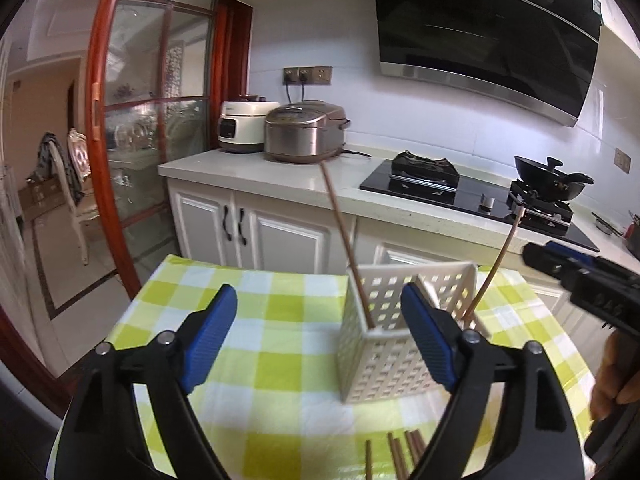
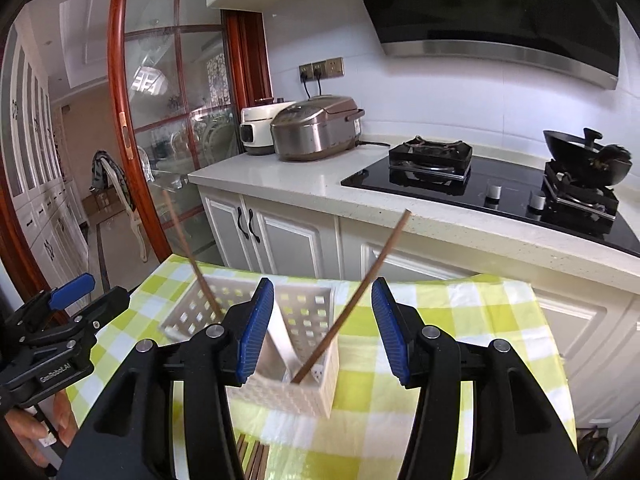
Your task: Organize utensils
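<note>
On the checked table (image 1: 280, 308) stands our white basket (image 1: 380, 364), one chopstick (image 1: 346, 248) leaning in each compartment. Nearer us than the basket lie more chopsticks (image 1: 400, 456). Our left gripper (image 1: 320, 344) and right gripper (image 2: 322, 328) gape wide, fingers holding nothing.

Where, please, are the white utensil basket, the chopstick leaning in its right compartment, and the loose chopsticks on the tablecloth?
white utensil basket (image 1: 376, 368): left wrist view, front wall.
leaning chopstick (image 2: 356, 296): right wrist view, mid-shaft.
loose chopsticks (image 1: 398, 454): left wrist view, near ends.
</note>
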A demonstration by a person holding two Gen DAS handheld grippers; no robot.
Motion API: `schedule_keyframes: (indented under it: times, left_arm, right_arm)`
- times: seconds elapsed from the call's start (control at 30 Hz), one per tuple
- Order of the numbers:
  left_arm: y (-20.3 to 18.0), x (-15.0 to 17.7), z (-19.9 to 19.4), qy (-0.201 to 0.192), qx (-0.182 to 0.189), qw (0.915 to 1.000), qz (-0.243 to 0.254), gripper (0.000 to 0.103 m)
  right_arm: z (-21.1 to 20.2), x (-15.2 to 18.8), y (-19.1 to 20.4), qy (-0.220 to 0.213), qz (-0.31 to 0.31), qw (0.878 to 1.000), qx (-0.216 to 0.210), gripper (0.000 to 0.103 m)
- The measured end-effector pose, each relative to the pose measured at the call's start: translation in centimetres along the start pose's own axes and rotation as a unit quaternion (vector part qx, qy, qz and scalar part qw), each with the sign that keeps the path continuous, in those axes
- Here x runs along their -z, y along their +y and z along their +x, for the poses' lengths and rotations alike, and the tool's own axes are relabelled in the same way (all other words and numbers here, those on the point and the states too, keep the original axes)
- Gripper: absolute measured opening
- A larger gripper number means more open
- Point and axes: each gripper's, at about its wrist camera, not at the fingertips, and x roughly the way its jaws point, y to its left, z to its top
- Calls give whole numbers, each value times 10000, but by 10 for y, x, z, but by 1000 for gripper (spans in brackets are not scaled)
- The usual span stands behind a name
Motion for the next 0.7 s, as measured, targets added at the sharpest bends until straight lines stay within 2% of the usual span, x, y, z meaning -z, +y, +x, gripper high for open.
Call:
schedule_keyframes:
  times: [0.2, 0.47, 0.7]
  left_arm:
    - [9, 24, -22, 45, -139, 9999, -14, 90]
    - [22, 61, -43, 259, -190, 9994, -162, 91]
    - [19, 100, -64, 385, -226, 9989, 170, 91]
  right_arm:
    - [-30, 25, 5, -30, -56, 10000, -10, 51]
    - [-56, 62, 10, 101, 54, 9999, -48, 52]
    - [-58, 100, 11, 462, 185, 9988, -28, 52]
